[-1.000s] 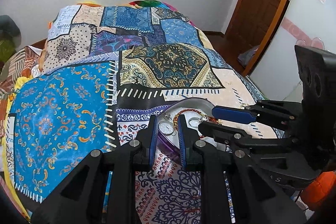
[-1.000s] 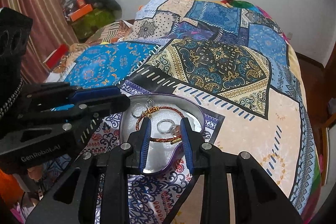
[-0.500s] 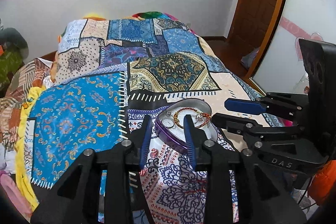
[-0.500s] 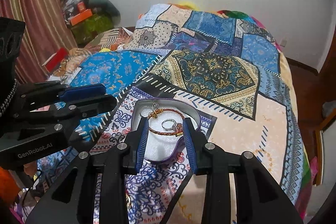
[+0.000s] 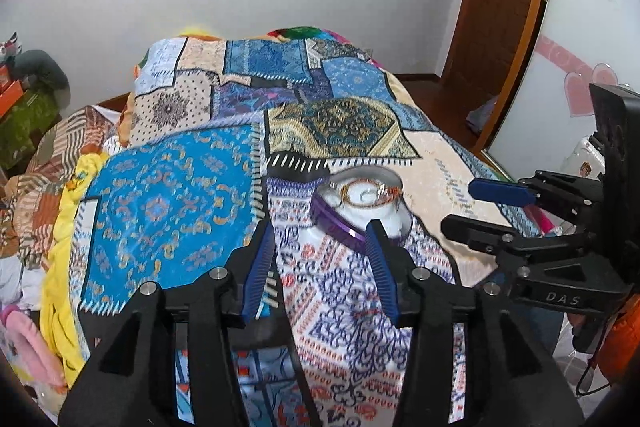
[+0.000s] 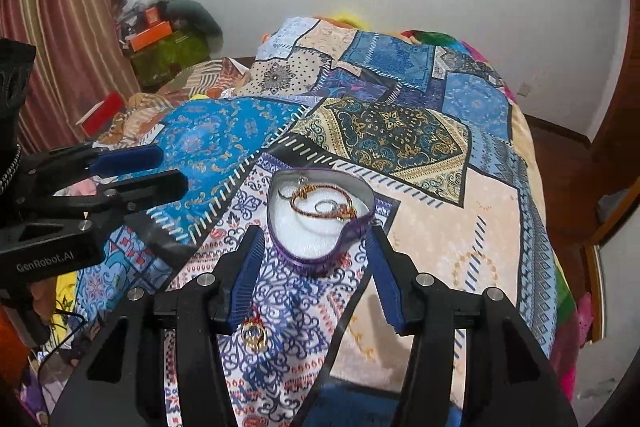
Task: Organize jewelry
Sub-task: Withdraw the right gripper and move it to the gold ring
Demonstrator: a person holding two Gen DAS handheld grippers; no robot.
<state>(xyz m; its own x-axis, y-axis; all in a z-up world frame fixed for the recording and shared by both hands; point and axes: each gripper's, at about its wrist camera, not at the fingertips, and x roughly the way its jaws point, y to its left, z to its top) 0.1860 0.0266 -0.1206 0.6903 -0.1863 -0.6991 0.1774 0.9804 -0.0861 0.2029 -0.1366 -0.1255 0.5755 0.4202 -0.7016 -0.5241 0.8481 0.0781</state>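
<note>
Both my left gripper and right gripper have just been opening — empty, short of the purple heart-shaped tin, its jewelry left settled inside.

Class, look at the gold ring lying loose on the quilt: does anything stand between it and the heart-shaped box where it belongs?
Nothing visible does. The gold ring lies on the quilt just short of the box, with only bare cloth between them. The right gripper is open and empty, its fingers either side of that path.
</note>
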